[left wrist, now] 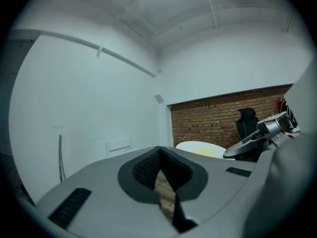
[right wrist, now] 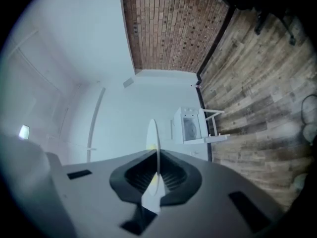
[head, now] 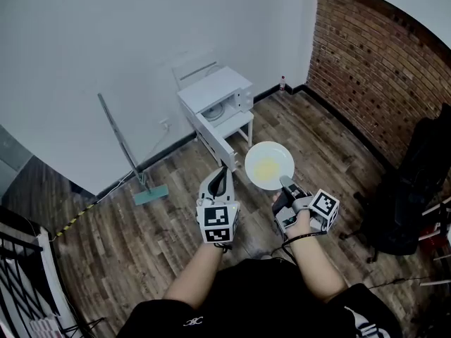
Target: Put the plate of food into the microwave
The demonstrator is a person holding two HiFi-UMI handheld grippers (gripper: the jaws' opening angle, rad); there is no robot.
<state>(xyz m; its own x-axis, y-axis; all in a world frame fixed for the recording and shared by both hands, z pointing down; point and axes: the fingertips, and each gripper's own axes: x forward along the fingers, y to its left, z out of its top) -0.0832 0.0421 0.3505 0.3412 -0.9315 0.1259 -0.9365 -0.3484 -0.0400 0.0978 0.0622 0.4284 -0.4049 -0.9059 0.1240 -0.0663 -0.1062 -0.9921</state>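
The right gripper (head: 285, 182) grips the round white plate of yellow food (head: 269, 165) by its 5 o'clock rim. The left gripper (head: 220, 174), at the plate's 8 o'clock, is closed and empty.

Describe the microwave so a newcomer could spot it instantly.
Follow the white wall toward the brick wall. The microwave sits there on a small white stand, door open; it is the only boxy appliance, right of the leaning mop.
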